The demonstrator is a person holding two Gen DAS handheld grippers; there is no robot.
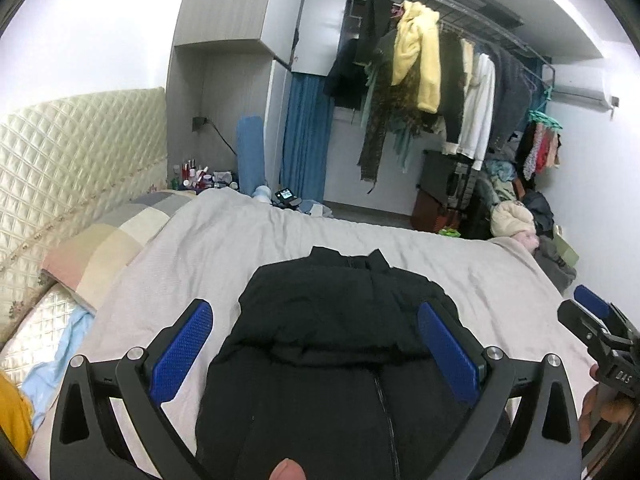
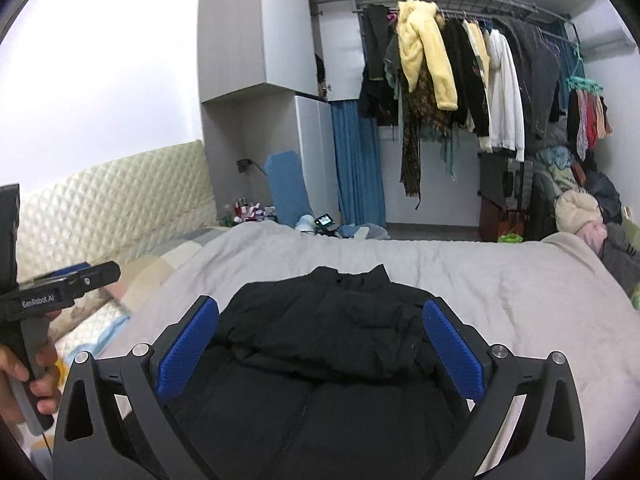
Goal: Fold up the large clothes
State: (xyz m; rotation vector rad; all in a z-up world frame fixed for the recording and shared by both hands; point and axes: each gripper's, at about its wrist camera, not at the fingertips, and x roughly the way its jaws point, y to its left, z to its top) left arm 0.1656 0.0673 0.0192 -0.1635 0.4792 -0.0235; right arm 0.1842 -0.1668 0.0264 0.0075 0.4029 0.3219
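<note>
While both of our tools hang above the bed [image 1: 240, 232] with nothing between their fingers, the black jacket [image 1: 340, 320] lies flat just ahead of and beneath them, collar end farthest from us and zipper line running back toward our hands. We judge it was spread this way on purpose — a large garment needs a broad, even surface, and the grey bedspread gives it room on every side. Its upper part already looks doubled over, a thick ridge of cloth crossing between the blue pads, so some folding seems done, though we cannot tell how many layers sit there. Our left tool [image 1: 316, 344] is spread wide, straddling the jacket without touching it; our right tool [image 2: 320, 340] is equally wide apart, gripping nothing. Seen from the left tool, the right one sits off to its right side, level with it; seen from the right tool, the left one sits off to its left, held by a pistol-style handle in a bare hand [image 2: 24, 376]. Both point forward and slightly down along the garment — a ready pose, in our view, for dropping onto the near hem or the side edges. Beyond the far bed edge a rack of hanging clothes [image 2: 460, 80] stands well apart from the work.
</note>
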